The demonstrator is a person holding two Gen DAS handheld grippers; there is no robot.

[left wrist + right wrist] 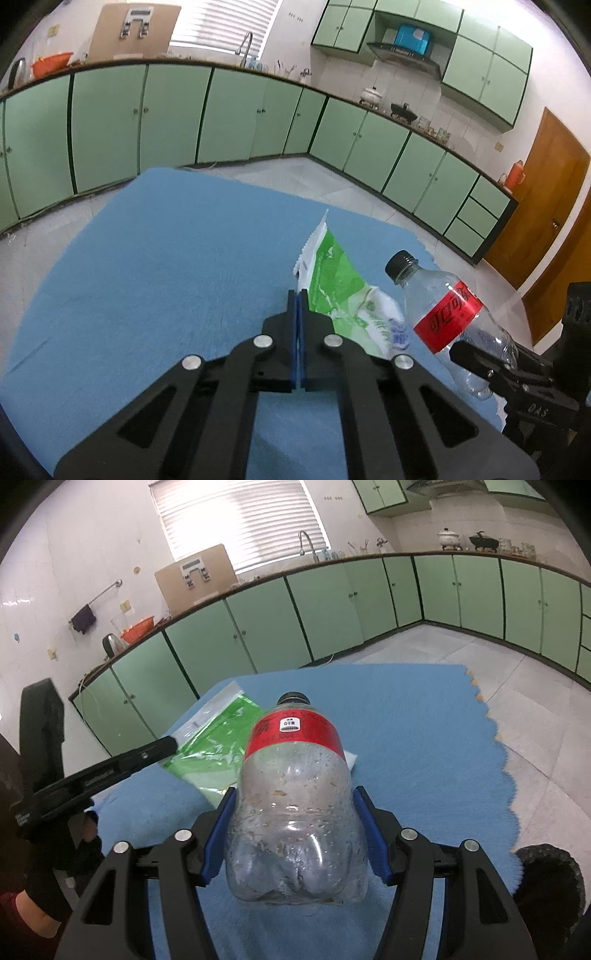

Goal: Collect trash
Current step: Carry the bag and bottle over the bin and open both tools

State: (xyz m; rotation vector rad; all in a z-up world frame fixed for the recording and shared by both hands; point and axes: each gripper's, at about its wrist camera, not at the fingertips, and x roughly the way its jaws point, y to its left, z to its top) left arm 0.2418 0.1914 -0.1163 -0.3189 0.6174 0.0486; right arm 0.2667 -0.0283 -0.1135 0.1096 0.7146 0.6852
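Left wrist view shows the left gripper [297, 295] with jaws pinched on the green wrapper [332, 280]; right gripper [295, 812] jaws clamp the bottle [295, 794] over the blue surface [424, 738]. I'd lift both slowly, keeping the thin wrapper from slipping.

clear glossy plastic bottle [295, 812], shiny green foil wrapper [332, 284], matt blue cloth [147, 277]

Left hand-held gripper [297, 295] clamped shut — right hand-held gripper [295, 834] gripping.
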